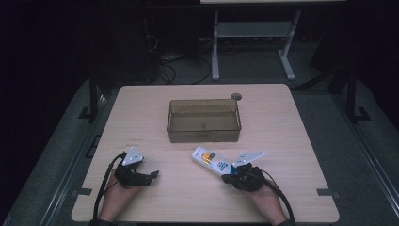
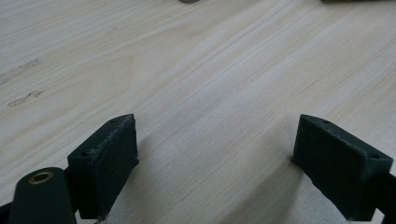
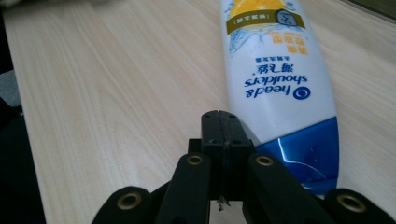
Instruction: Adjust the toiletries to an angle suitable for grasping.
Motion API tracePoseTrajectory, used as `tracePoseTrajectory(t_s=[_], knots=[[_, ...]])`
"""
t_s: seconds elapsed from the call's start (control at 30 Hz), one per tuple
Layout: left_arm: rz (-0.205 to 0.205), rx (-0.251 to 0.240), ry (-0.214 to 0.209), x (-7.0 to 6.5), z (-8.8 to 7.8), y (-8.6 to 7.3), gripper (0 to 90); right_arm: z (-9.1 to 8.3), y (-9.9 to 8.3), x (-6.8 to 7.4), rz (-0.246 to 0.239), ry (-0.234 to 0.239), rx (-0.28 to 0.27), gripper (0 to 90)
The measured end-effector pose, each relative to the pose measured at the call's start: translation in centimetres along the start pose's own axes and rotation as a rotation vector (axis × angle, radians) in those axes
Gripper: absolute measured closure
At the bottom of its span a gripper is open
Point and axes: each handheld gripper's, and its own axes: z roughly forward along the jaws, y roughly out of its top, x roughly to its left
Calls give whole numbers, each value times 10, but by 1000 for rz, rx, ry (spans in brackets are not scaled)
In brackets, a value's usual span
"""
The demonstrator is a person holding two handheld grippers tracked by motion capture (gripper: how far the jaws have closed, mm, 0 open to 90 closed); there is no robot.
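Observation:
A white shampoo bottle (image 1: 210, 160) with a blue cap and yellow label lies flat on the wooden table (image 1: 141, 103), just in front of a clear plastic bin (image 1: 203, 120). My right gripper (image 1: 227, 178) sits at the bottle's blue cap end, jaws pressed together with nothing between them. In the right gripper view the closed jaws of the right gripper (image 3: 223, 125) rest just left of the bottle (image 3: 280, 79), beside it and not around it. My left gripper (image 1: 153, 175) lies on the table at the front left, jaws wide apart over bare wood (image 2: 215, 140).
The bin stands empty in the middle of the table. A small round grey fitting (image 1: 235, 96) sits behind the bin's right corner. Beyond the table a white desk frame (image 1: 254, 42) and cables stand on the dark floor.

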Motion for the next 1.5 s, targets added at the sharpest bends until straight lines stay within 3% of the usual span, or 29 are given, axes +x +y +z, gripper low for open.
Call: tracePoseTrajectory(t_s=[1.37,1.5], knots=[[0,0,0,0,0,0,126,-8,0,-48,94,-115,-23,895],[3,3,0,0,0,0,126,-9,4,-46,86,-86,-35,895]])
